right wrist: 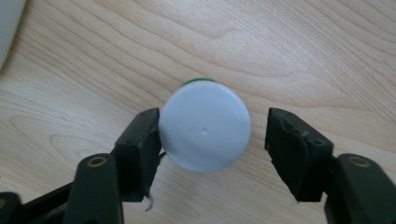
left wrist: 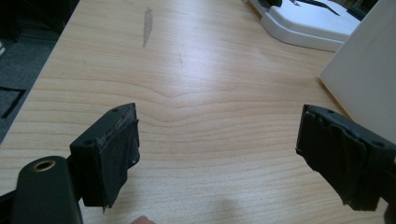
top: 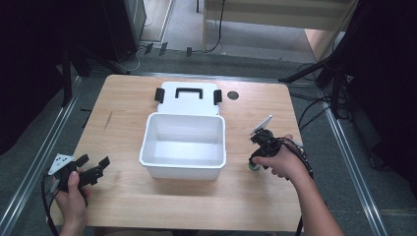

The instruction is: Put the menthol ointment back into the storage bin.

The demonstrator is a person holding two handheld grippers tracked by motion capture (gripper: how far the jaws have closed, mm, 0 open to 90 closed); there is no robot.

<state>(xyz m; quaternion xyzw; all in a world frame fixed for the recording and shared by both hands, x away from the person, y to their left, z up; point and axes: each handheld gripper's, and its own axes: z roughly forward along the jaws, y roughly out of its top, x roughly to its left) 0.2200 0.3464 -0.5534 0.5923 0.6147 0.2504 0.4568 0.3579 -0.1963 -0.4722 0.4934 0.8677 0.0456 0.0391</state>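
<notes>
A small bottle (right wrist: 204, 126) with a white round cap and a green body stands upright on the wooden table (top: 123, 191), right of the white bin. My right gripper (right wrist: 212, 135) points down over it, open, one jaw at each side of the cap. The left jaw touches the cap's edge and the right jaw stands a little apart from it. In the high view the bottle (top: 254, 167) peeks out under the right gripper (top: 258, 152). My left gripper (top: 94, 160) is held open near the table's front left corner, with only bare wood between its jaws (left wrist: 217, 135).
An open white plastic bin (top: 182, 169) stands mid-table, and its lid (top: 189, 105) with a black handle and clips lies flat behind it. A dark round hole (top: 233, 95) marks the tabletop beside the lid. In the left gripper view, the bin wall (left wrist: 369, 79) rises at right.
</notes>
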